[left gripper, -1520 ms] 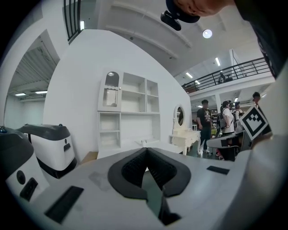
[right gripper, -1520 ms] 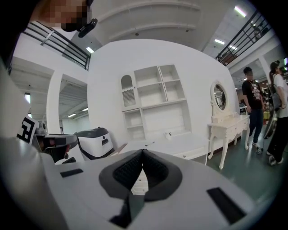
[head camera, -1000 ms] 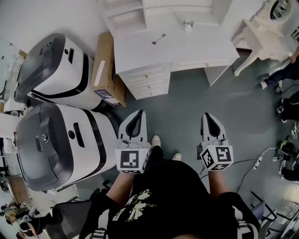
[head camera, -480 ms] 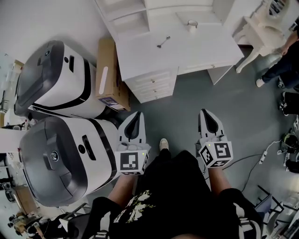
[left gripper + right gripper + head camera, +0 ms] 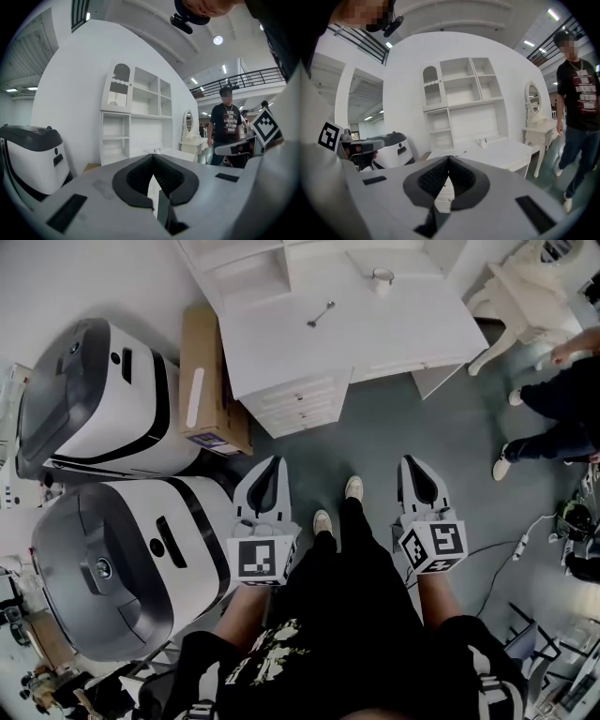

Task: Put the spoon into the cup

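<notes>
A metal spoon [image 5: 321, 314] lies on the white desk [image 5: 403, 334] at the top of the head view, with a small clear cup [image 5: 382, 277] behind it near the shelf unit. Both grippers are held out over the grey floor, well short of the desk. My left gripper [image 5: 273, 462] is shut with nothing between its jaws, and so is my right gripper [image 5: 410, 462]. The right gripper view shows the spoon [image 5: 461, 152] and the cup [image 5: 483, 140] far beyond the closed tips [image 5: 449, 158]. In the left gripper view the cup [image 5: 156, 150] peeks just above the closed tips [image 5: 152, 155].
Two large white-and-grey machines [image 5: 103, 390] [image 5: 122, 559] stand at the left, with a cardboard box [image 5: 208, 381] between them and the desk's drawers [image 5: 305, 399]. A bystander [image 5: 553, 418] walks at the right near a white dressing table [image 5: 525, 296]. Cables [image 5: 525, 549] lie on the floor at right.
Both grippers have moved forward toward the desk as the person holding them steps ahead. The bystander at the right has come further into view.
</notes>
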Available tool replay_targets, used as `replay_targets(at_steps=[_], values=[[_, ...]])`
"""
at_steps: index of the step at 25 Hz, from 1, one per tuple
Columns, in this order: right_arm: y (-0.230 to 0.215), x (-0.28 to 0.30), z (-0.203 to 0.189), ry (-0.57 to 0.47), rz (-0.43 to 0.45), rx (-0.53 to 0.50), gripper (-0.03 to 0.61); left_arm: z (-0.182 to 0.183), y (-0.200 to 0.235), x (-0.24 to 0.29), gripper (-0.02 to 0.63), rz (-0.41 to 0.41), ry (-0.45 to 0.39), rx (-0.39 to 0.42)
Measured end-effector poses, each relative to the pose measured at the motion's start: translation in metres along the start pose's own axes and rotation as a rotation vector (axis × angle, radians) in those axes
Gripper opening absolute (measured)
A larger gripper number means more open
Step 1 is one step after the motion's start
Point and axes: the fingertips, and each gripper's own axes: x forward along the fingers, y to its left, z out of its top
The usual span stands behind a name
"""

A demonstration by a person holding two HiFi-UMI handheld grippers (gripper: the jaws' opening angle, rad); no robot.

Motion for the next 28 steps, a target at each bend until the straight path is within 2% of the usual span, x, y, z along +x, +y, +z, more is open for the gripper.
replay_targets(at_steps=[10,22,28], values=[[-0.035,0.067,0.024,0.015,0.097,-0.005,0.061,0.008,0.004,0.062,0.002,0.076,0.020,0.008],[-0.093,0.123,0.059,-0.002,0.160,-0.012,0.061,0.031,-0.014,0.141,0.002,0.118,-0.002,0.019],[-0.119,0.138,0.066,-0.007,0.166,0.000,0.061,0.031,-0.021,0.161,0.002,0.143,0.022,0.025]])
